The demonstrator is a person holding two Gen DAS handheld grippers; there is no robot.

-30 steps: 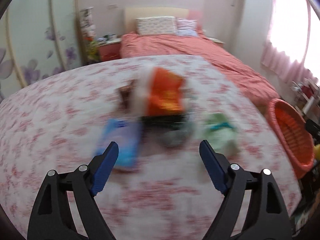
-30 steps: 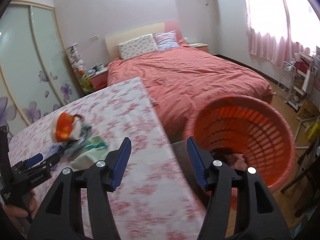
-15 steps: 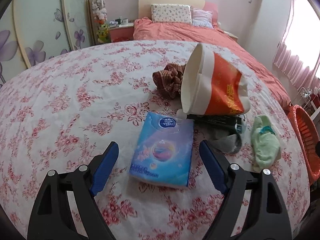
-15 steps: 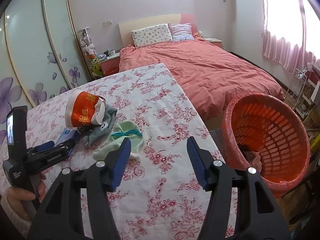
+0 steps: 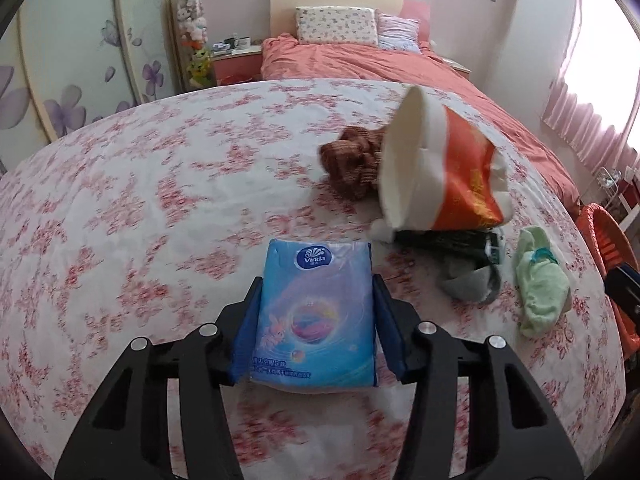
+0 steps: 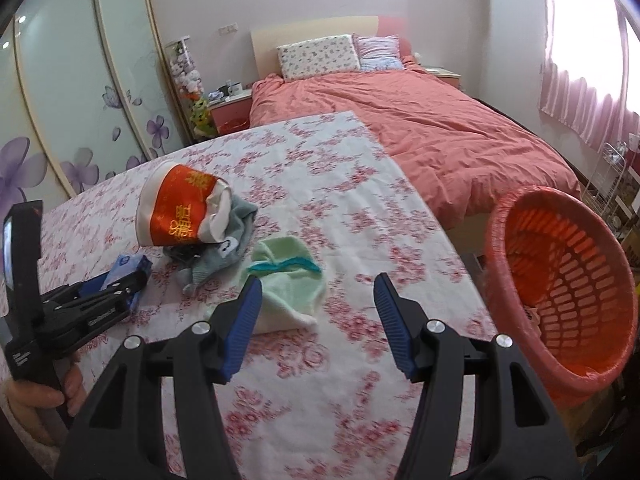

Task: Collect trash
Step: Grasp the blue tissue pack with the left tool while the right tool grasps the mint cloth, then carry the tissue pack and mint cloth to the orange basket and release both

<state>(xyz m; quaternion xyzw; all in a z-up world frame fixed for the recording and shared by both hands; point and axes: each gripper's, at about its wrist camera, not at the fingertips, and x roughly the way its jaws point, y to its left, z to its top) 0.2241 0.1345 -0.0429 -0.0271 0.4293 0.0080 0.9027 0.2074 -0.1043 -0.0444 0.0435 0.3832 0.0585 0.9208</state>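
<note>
Bedroom setting: floral-cloth tabletop (image 5: 120, 216) in foreground, bed (image 6: 420, 128) w/ coral cover behind it, wardrobe doors (image 6: 80, 92) w/ purple flowers at left.

Left claw (image 5: 316, 322): jaws have just been closing; blue pads now press both long sides of a blue tissue pack (image 5: 316, 312), which lies flat on the cloth. Pack sits near the front of the tabletop, label end pointing away from the claw. Seen from the right wrist view, the same claw (image 6: 120, 284) is held by a hand (image 6: 48, 392) at lower left.

Right claw (image 6: 318, 320): jaws at a medium spread, nothing betw. them; it hangs over the cloth w/ a pale green cloth item (image 6: 288, 284) just beyond its left pad.

Outward from the pack: red-and-white paper cup (image 5: 436, 172) on its side, mouth toward the left claw; brown knitted item (image 5: 352, 164) behind the cup; dark flat item and grey sock (image 5: 468, 280) under/beside the cup; green item to the right of these.

Orange slatted basket (image 6: 560, 272) stands off the tabletop's right edge, beside the bed; some scraps show at its bottom.
</note>
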